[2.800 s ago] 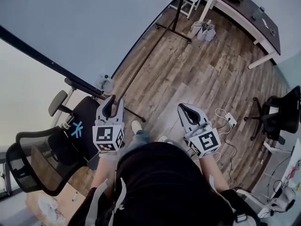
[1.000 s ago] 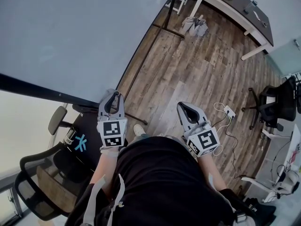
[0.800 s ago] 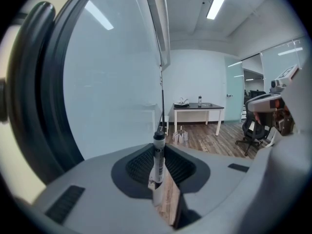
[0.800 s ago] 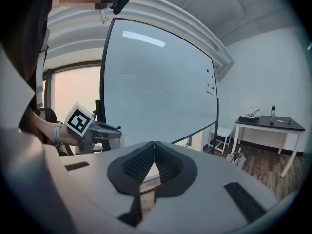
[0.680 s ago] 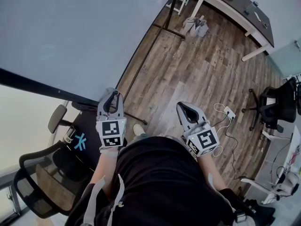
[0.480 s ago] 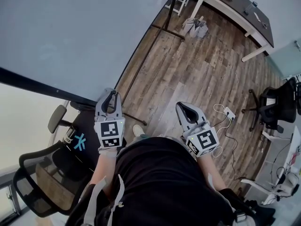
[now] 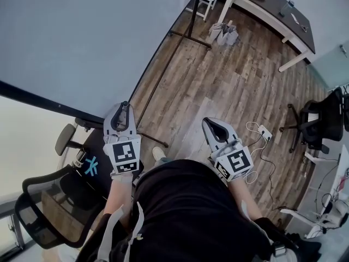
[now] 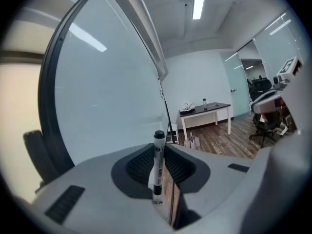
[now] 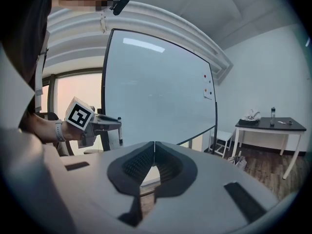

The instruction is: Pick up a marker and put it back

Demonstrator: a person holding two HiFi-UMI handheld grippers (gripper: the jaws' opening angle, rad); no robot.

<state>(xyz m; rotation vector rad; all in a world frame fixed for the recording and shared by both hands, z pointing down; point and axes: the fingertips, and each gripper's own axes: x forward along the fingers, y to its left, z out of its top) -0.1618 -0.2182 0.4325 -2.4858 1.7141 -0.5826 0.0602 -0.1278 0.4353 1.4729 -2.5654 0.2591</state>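
A large whiteboard (image 7: 82, 37) fills the space ahead and to the left of both pairs of fingers. Its dark lower rail (image 7: 49, 100) runs just beyond the left fingertips. Bare wooden floor (image 7: 229, 81) lies open beyond the right fingers, giving wide room to move. An office chair (image 7: 49, 201) crowds in below and left of the left fingers. The left gripper (image 7: 121, 112) has lifted closer to the rail over the last second. Its fingers (image 8: 204, 169) are clamped on an upright marker (image 8: 157, 167), so the pick-up looks done and the return is probably next. The right gripper (image 7: 214, 125) is pressed closed and empty.
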